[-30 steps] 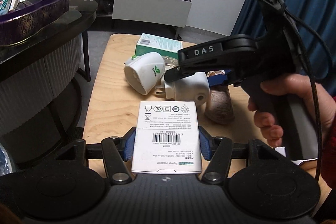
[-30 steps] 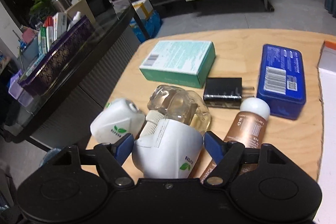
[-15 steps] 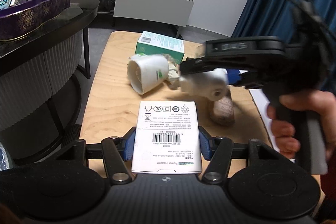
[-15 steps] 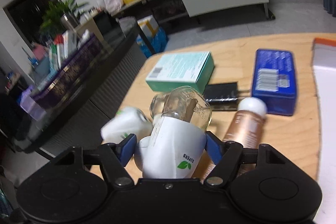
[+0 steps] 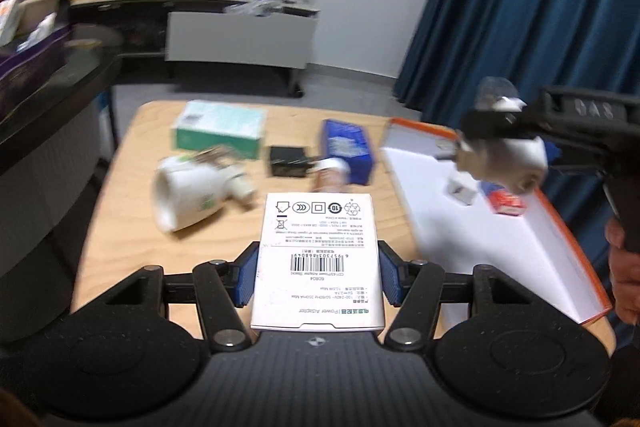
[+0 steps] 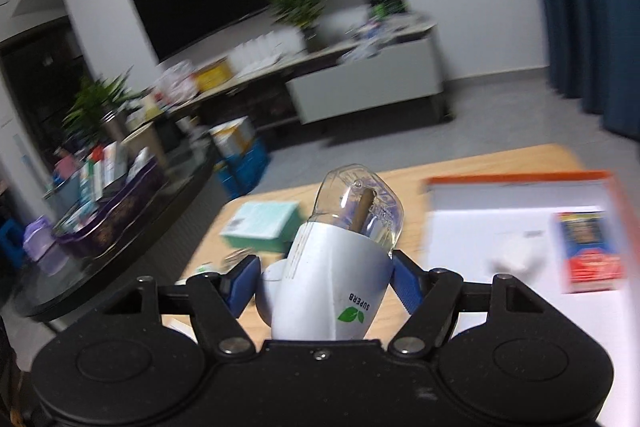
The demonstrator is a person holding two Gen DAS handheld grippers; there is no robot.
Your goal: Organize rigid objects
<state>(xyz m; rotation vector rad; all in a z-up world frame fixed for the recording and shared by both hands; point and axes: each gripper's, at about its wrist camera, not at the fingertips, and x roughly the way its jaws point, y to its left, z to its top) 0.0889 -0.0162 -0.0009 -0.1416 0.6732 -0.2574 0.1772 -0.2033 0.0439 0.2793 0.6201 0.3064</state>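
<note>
Behind the wooden table (image 5: 120, 227) a blue curtain (image 5: 520, 7) hangs, while at lower centre a white box (image 5: 318, 263) is clamped by the left gripper (image 5: 316, 273) and a diffuser (image 6: 340, 275), raised above the tray (image 6: 520, 227), is gripped by the right gripper (image 6: 324, 285).

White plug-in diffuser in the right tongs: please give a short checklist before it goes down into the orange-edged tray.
1. Right tongs clamp the white plug-in diffuser with clear bottle: ok.
2. Diffuser is above the orange-edged white tray: ok.
3. Free white floor in tray: ok.
4. Red-and-blue small box and small white item clear of the drop spot: cannot tell.
5. Left tongs keep the white power adapter box: ok.
</note>
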